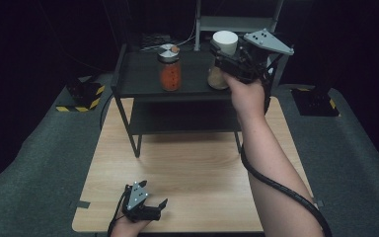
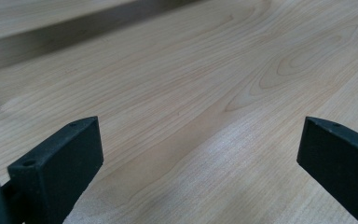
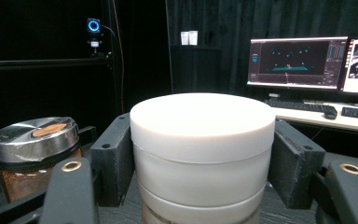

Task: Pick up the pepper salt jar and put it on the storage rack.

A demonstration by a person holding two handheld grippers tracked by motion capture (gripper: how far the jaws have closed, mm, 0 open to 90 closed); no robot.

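Low at the near edge of the wooden table [image 1: 192, 163], the left gripper [image 1: 150, 210] rests with its jaws wide apart and nothing between them. On the black shelf [image 1: 143, 79] stands a jar of orange stuff [image 1: 170, 69]. Just to its right, the right gripper [image 3: 200, 158] clamps the white lid [image 3: 200, 126] of a second jar [image 1: 218, 76] on that same shelf.

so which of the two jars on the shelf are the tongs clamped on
The jar with the white lid, at the shelf's right end; the right tongs grip its lid. The orange-filled jar with the silver lid stands untouched.
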